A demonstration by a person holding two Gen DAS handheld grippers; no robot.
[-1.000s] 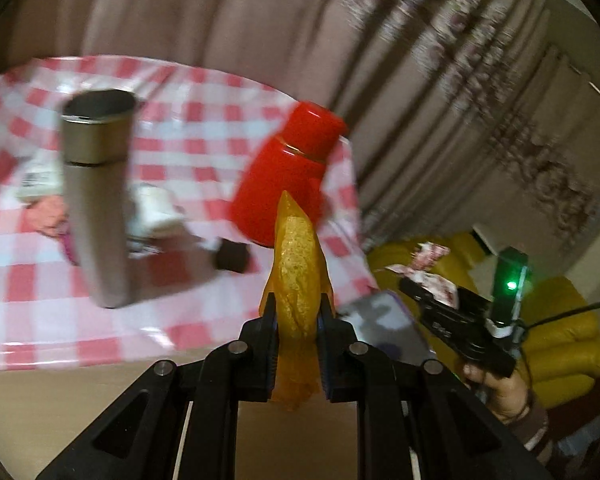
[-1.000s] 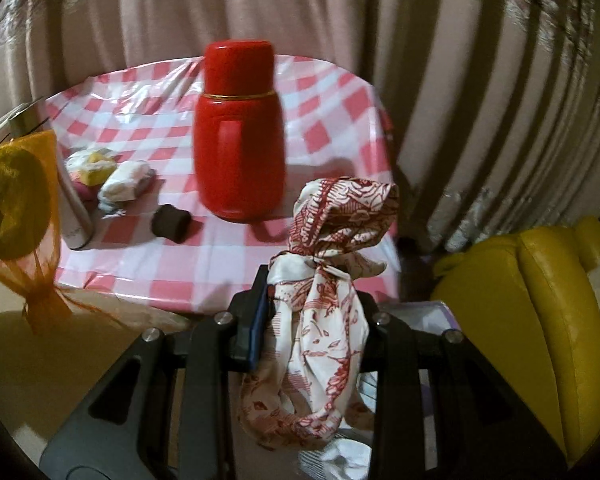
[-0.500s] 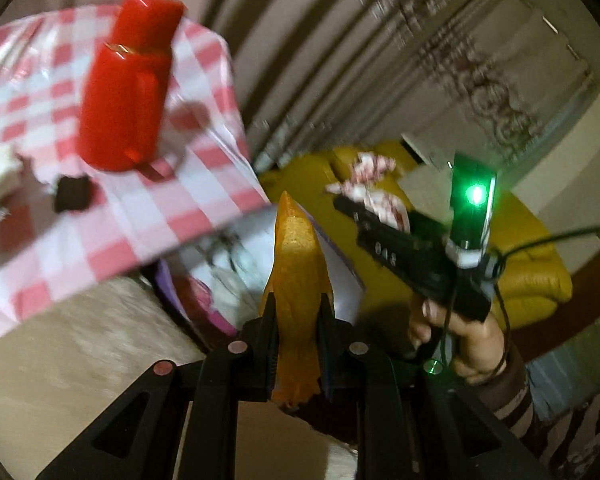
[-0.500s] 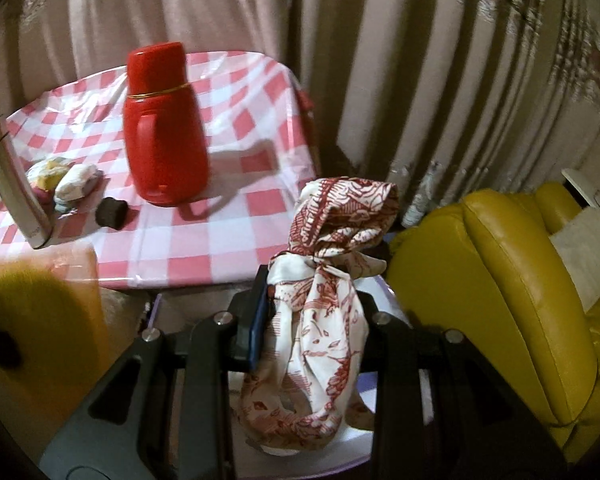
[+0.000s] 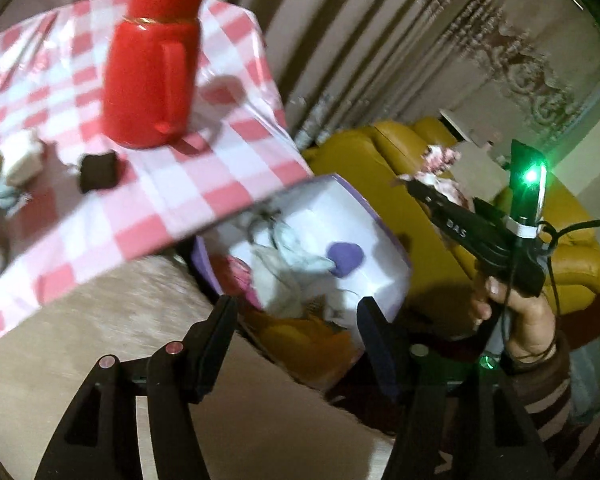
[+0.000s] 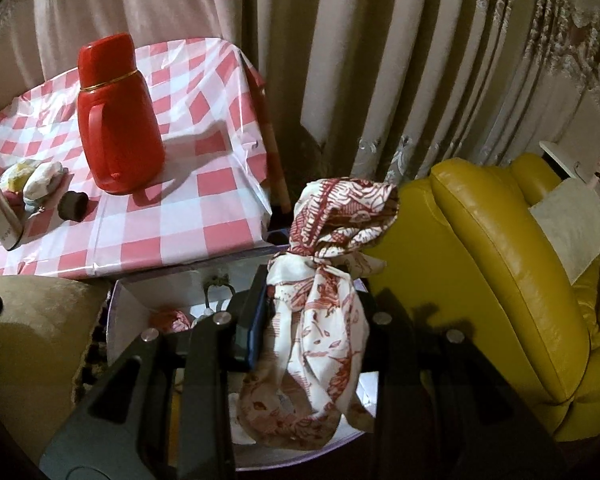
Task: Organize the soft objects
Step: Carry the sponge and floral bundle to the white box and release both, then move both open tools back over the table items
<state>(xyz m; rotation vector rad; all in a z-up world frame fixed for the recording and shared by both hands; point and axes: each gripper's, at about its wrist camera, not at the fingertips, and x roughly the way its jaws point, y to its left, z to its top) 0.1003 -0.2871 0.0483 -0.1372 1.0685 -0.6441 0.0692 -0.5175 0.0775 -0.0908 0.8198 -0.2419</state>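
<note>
Hanging over a white box (image 5: 364, 216) with a purple rim, the left gripper (image 5: 296, 320) has its jaws opening, and nothing is pinched between them. Just past its fingertips an orange mesh pouch (image 5: 300, 336) lies inside the box, at the near edge, free of both fingers. Deeper in the box sit pale crumpled cloths (image 5: 284, 264), something pink and a purple blob on the far wall.

The right gripper (image 6: 316, 308) is closed around a red-and-white patterned scarf (image 6: 320, 320) tied in a knot; the jaws are easing apart slightly, yet the fabric is still caught between the fingers. The knotted top stands above the fingers and the loose end droops below them, over the same box (image 6: 128, 320). In the left view a hand (image 5: 516, 312) in a striped sleeve grips the right tool's handle, with a green light glowing on it.

The box stands on the floor beside a table with a red-checked cloth (image 6: 188, 200) and just beside a yellow leather sofa (image 6: 500, 264). On the table stand a red flask (image 6: 116, 116), a steel bottle (image 6: 0, 204) at the left edge, a small dark lump (image 6: 73, 205) and a few soft bundles (image 6: 40, 178) still to be collected. Beige patterned curtains (image 6: 380, 60) hang behind.
</note>
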